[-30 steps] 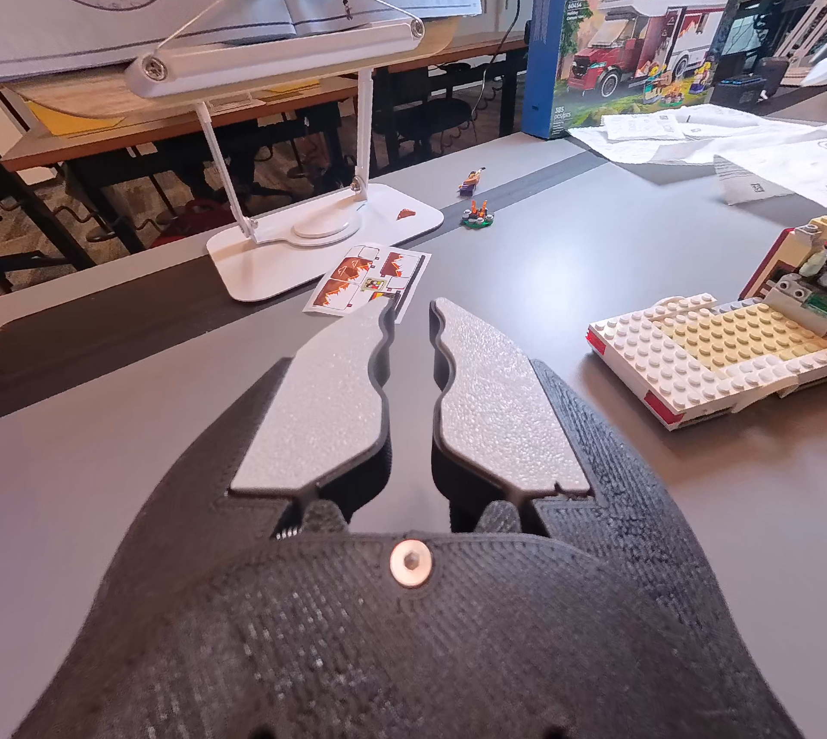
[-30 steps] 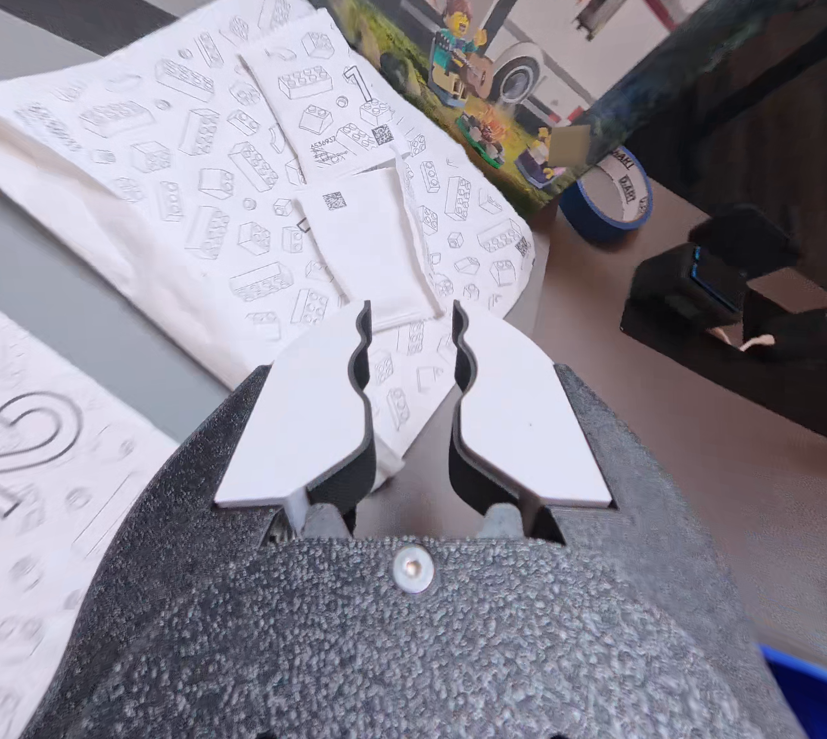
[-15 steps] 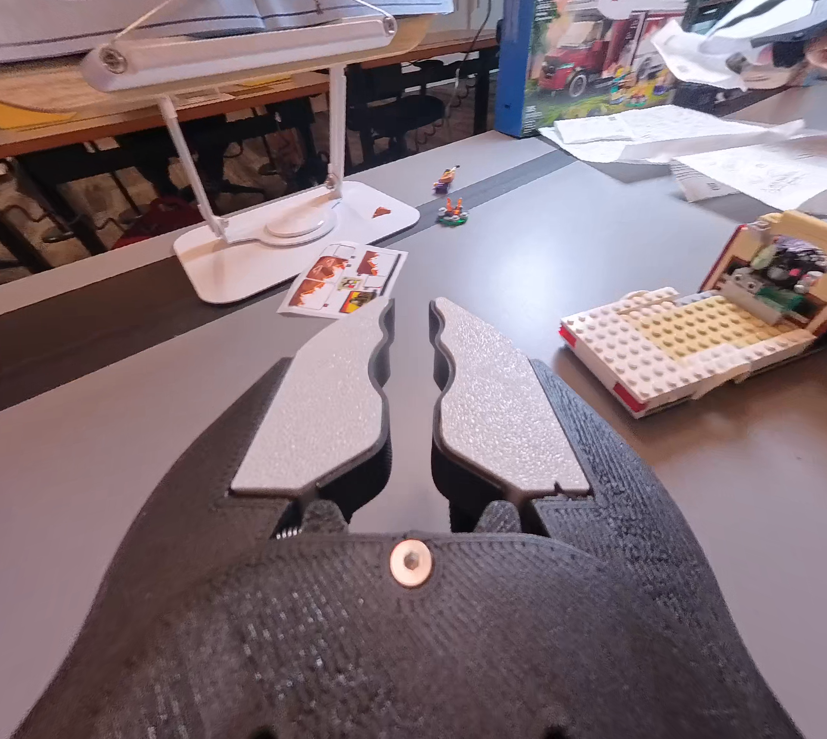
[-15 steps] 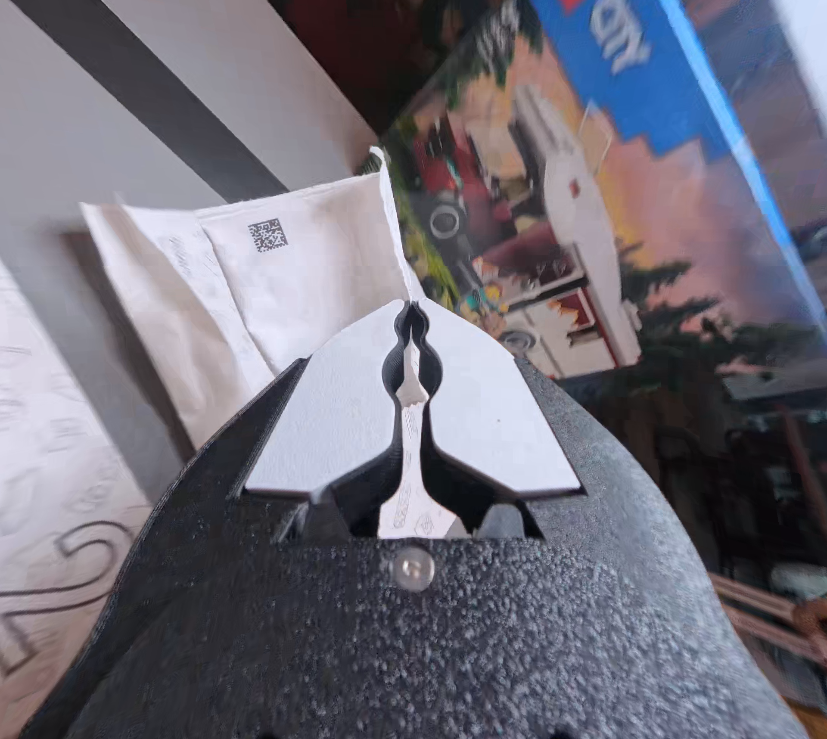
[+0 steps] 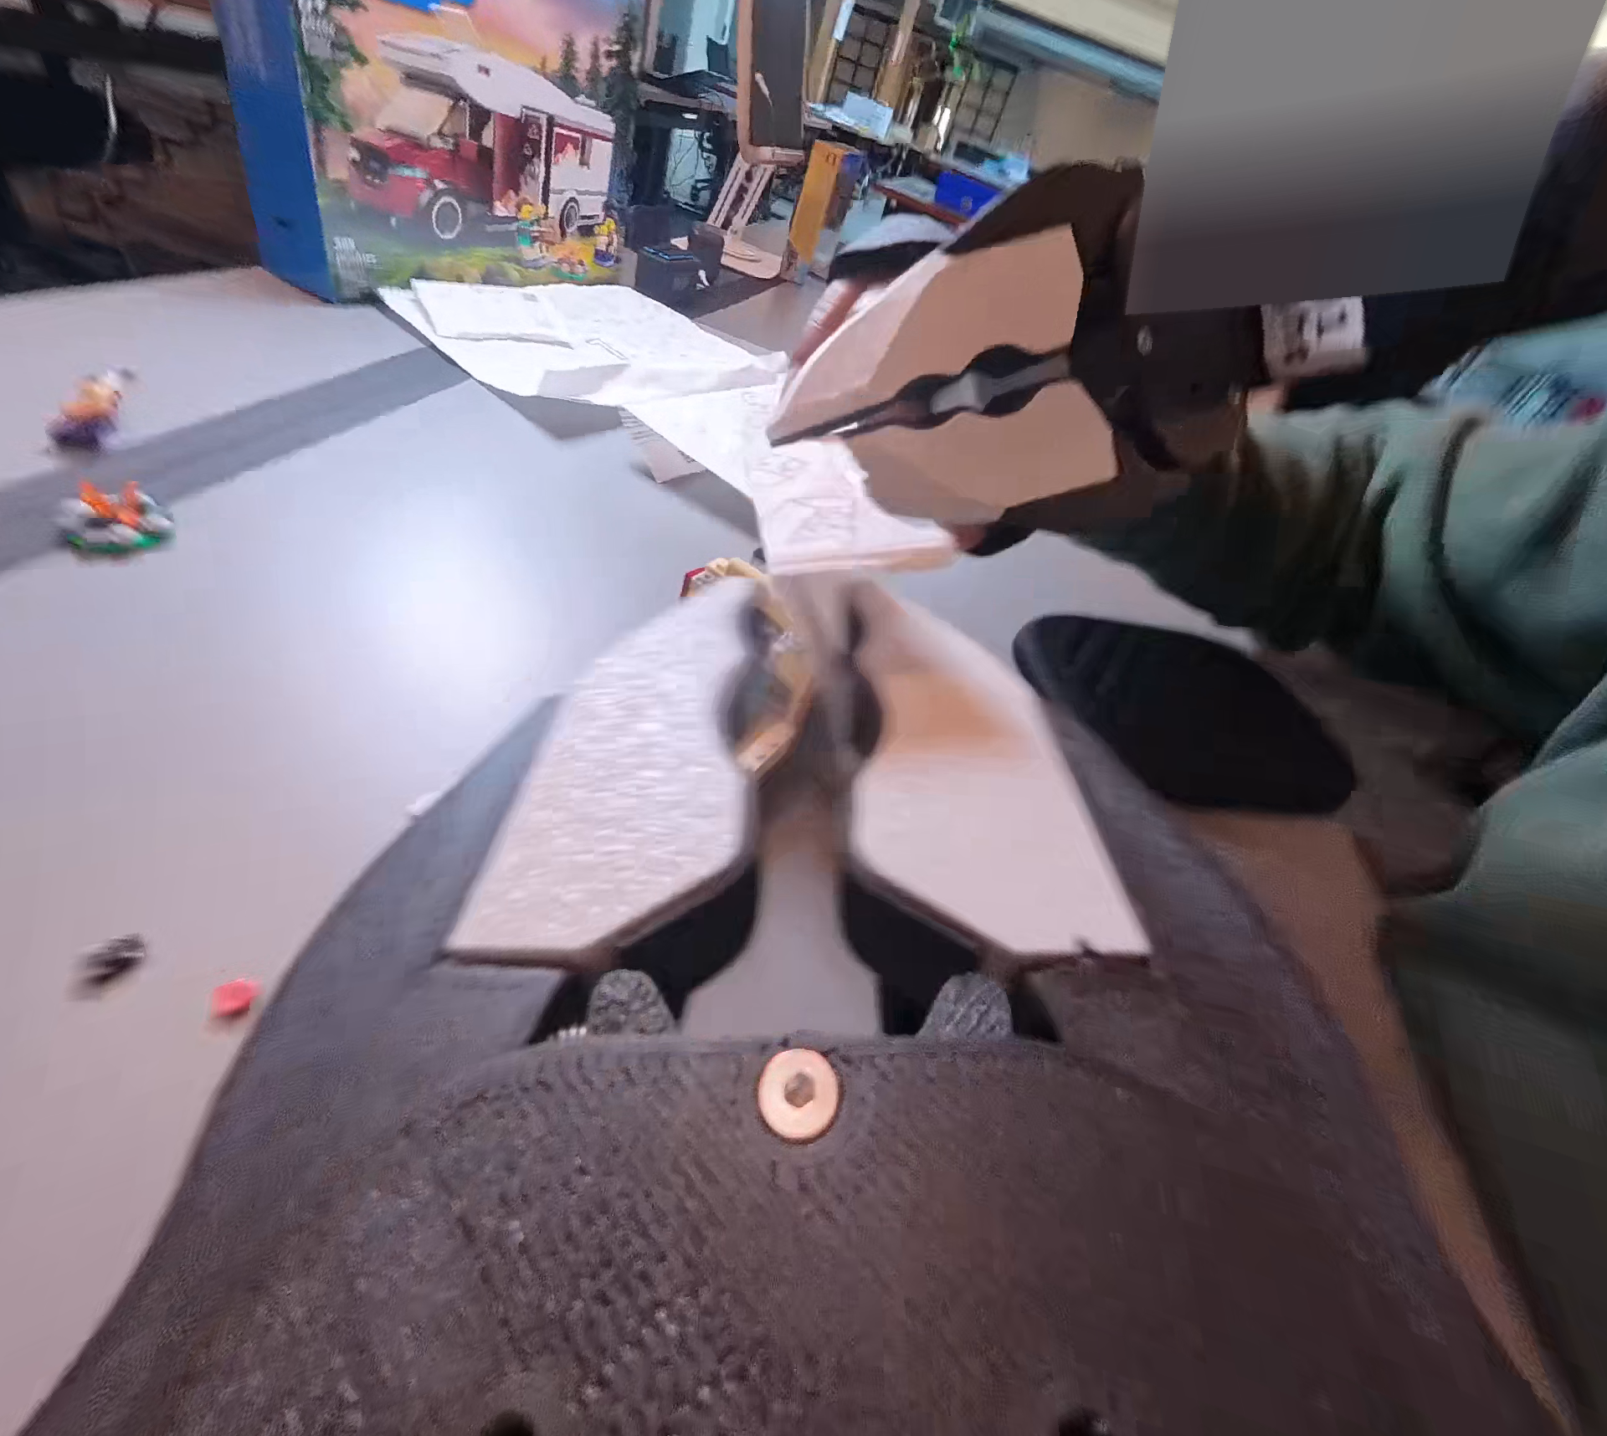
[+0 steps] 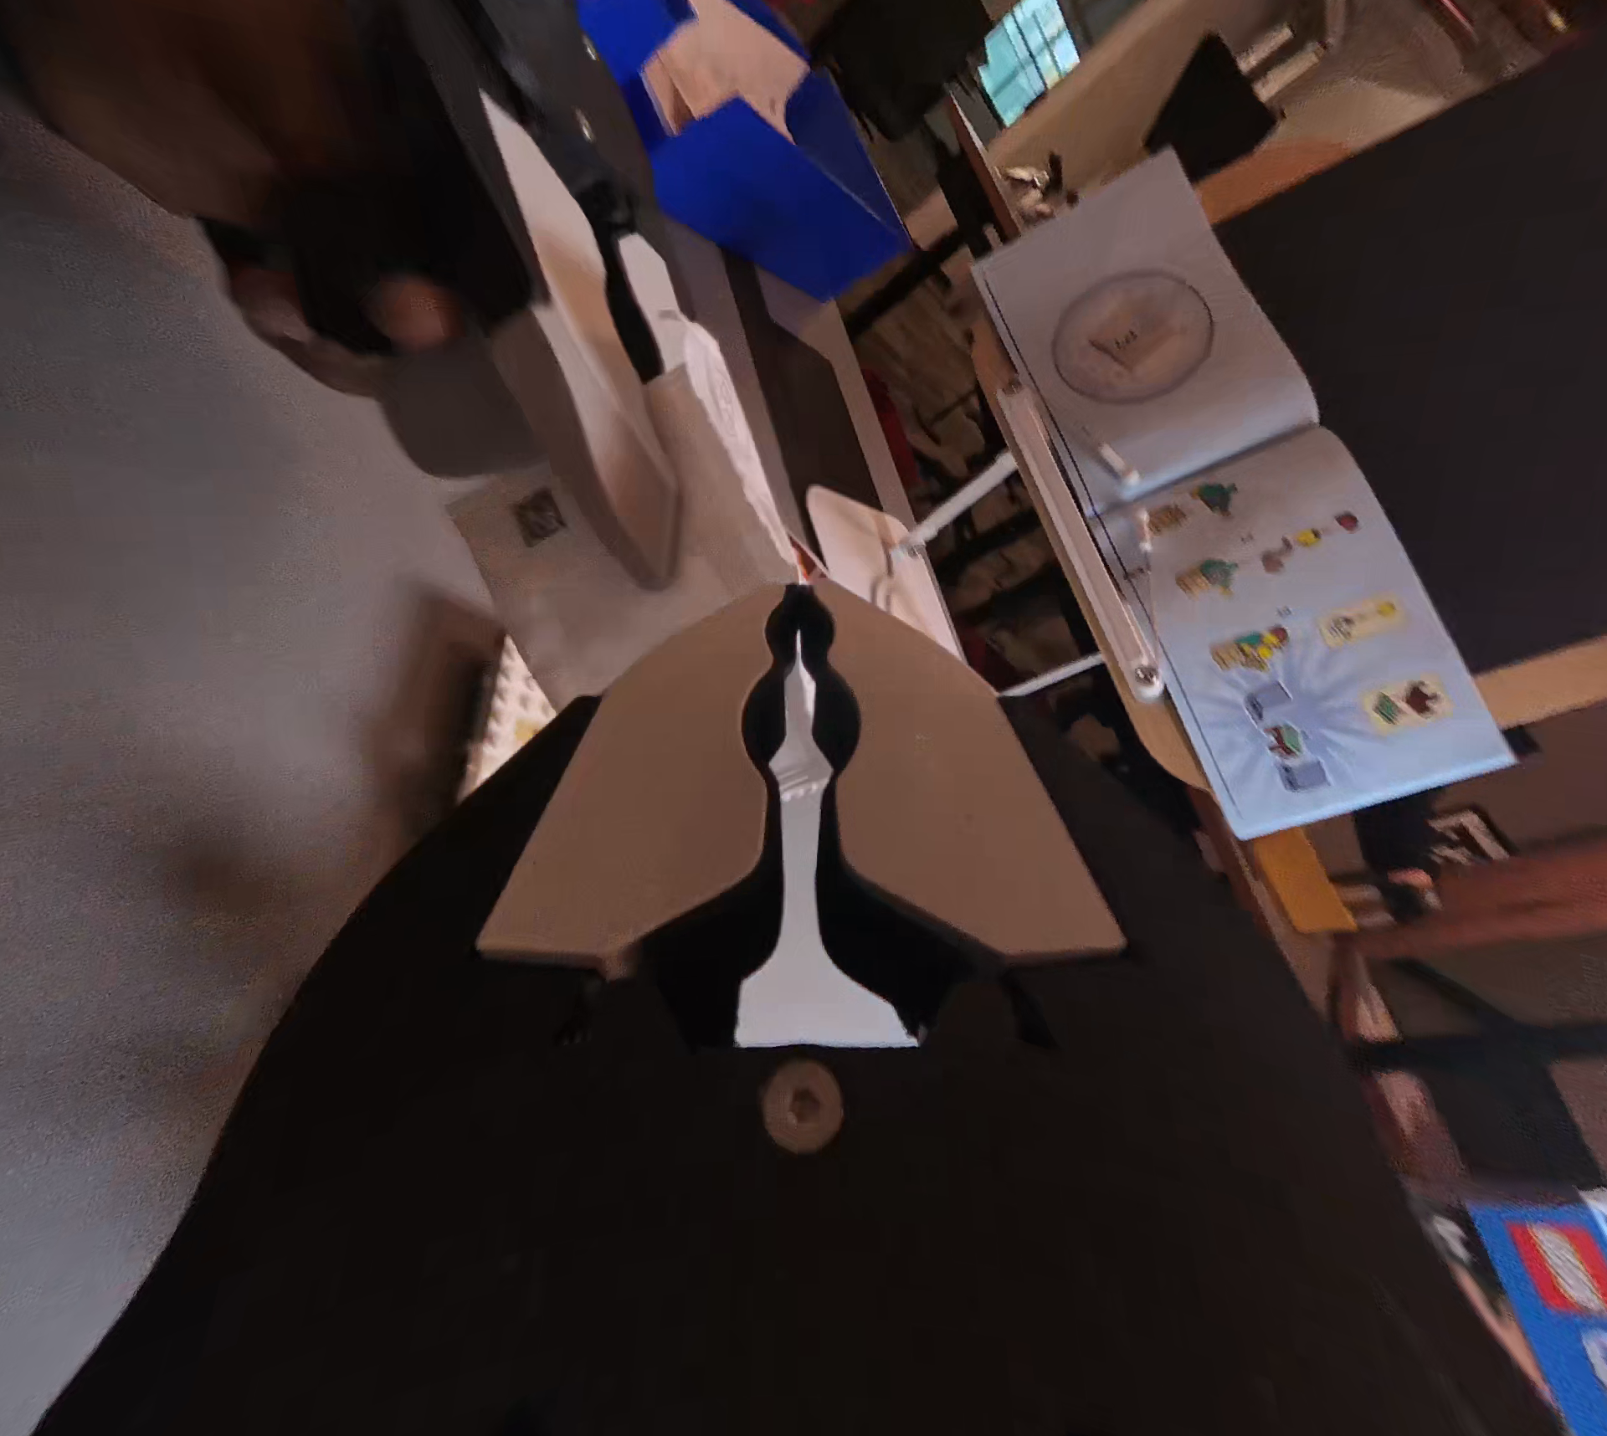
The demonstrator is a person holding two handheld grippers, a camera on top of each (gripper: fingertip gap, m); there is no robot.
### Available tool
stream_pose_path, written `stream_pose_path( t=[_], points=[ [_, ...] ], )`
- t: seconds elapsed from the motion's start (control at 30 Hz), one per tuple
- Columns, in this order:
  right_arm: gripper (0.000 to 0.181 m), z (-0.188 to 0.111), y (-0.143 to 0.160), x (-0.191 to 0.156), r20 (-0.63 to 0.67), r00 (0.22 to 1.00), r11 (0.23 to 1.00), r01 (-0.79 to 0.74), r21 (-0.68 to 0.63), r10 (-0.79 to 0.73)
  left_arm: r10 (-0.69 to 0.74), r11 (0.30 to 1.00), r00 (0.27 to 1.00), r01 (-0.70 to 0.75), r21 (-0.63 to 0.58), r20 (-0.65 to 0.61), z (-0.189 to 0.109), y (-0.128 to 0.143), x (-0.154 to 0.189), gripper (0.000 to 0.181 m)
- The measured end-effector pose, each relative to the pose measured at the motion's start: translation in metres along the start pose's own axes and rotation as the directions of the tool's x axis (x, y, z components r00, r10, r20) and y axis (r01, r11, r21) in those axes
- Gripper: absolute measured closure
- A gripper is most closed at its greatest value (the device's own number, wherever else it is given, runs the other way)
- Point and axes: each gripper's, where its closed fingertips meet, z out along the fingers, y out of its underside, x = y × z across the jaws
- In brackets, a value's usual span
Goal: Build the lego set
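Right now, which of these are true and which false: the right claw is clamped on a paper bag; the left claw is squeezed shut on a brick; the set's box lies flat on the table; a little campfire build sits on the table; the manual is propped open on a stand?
1. The right gripper is shut on a white paper bag. True.
2. The left gripper is shut on a brick. False: its fingers stand apart and hold nothing.
3. The box lies flat on the table. False: it stands upright at the far edge.
4. A small campfire build sits on the table. True.
5. The manual is open on a stand. True.
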Motion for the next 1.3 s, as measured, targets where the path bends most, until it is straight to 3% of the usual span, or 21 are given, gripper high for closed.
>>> stream_pose_path(
  t=[0.03,0.07,0.1,0.13,0.2,0.23,0.37,0.47,0.53,0.6,0.7,0.77,0.87,0.97,1.07,1.13,1.2,1.3],
  points=[
    [0.181,-0.002,-0.013,-0.005,0.051,0.998,0.998,-0.033,0.057,0.030,0.113,0.994,0.992,-0.113,-0.012,0.053,-0.008,0.000,-0.003,0.181],
    [0.181,-0.004,-0.021,-0.012,0.139,0.988,0.992,-0.081,0.095,0.067,0.266,0.964,0.954,-0.261,-0.053,0.137,-0.016,-0.001,-0.012,0.180],
    [0.181,-0.008,-0.025,-0.023,0.252,0.962,0.985,-0.137,0.106,0.106,0.453,0.891,0.872,-0.440,-0.109,0.183,-0.023,-0.001,-0.013,0.181],
    [0.181,-0.012,-0.027,-0.032,0.332,0.934,0.976,-0.180,0.119,0.132,0.635,0.772,0.742,-0.616,-0.155,0.215,-0.028,-0.001,-0.008,0.181],
    [0.181,-0.022,-0.028,-0.046,0.433,0.892,0.965,-0.215,0.152,0.131,0.888,0.449,0.397,-0.858,-0.248,0.234,-0.033,0.007,0.007,0.181],
    [0.181,-0.027,-0.026,-0.054,0.478,0.869,0.965,-0.222,0.142,0.129,0.925,0.361,0.310,-0.898,-0.251,0.222,-0.034,0.015,0.013,0.181],
    [0.181,-0.035,-0.014,-0.081,0.539,0.837,0.985,-0.157,0.071,0.095,0.939,0.340,0.320,-0.914,-0.221,0.126,-0.034,0.045,0.025,0.181],
    [0.181,-0.038,-0.011,-0.086,0.520,0.846,0.982,-0.178,0.060,0.121,0.905,0.426,0.416,-0.883,-0.199,0.090,-0.036,0.052,0.026,0.181],
    [0.181,-0.036,-0.008,-0.081,0.475,0.861,0.972,-0.231,0.046,0.183,0.871,0.491,0.483,-0.848,-0.200,0.088,-0.036,0.054,0.026,0.181],
    [0.179,-0.028,-0.003,-0.077,0.409,0.865,0.949,-0.314,-0.012,0.291,0.855,0.519,0.504,-0.822,-0.237,0.123,-0.038,0.052,0.018,0.181],
    [0.159,-0.018,0.002,-0.069,0.271,0.835,0.878,-0.462,-0.127,0.479,0.820,0.572,0.529,-0.759,-0.310,0.218,-0.049,0.047,-0.003,0.181],
    [0.157,-0.014,-0.004,-0.070,0.224,0.705,0.738,-0.659,-0.145,0.673,0.829,0.558,0.483,-0.745,-0.364,0.283,-0.059,0.044,-0.018,0.181],
    [0.147,-0.005,-0.024,-0.090,0.319,0.350,0.414,-0.895,-0.162,0.881,0.852,0.516,0.398,-0.749,-0.415,0.340,-0.066,0.039,-0.027,0.181],
    [0.133,0.004,-0.031,-0.096,0.400,0.047,0.140,-0.968,-0.208,0.915,0.850,0.506,0.363,-0.765,-0.399,0.380,-0.067,0.028,-0.023,0.181],
    [0.126,0.001,-0.040,-0.080,0.513,-0.217,-0.112,-0.967,-0.228,0.831,0.870,0.468,0.346,-0.806,-0.363,0.352,-0.063,0.028,-0.007,0.181],
    [0.141,-0.003,-0.041,-0.069,0.557,-0.310,-0.214,-0.949,-0.233,0.770,0.897,0.414,0.312,-0.840,-0.350,0.313,-0.056,0.033,0.007,0.181],
    [0.167,-0.007,-0.034,-0.062,0.569,-0.336,-0.267,-0.942,-0.204,0.751,0.930,0.349,0.270,-0.859,-0.373,0.248,-0.049,0.043,0.012,0.181],
    [0.180,-0.008,-0.021,-0.067,0.521,-0.307,-0.222,-0.950,-0.221,0.797,0.967,0.250,0.200,-0.876,-0.413,0.161,-0.044,0.057,0.012,0.181]
  ],
)
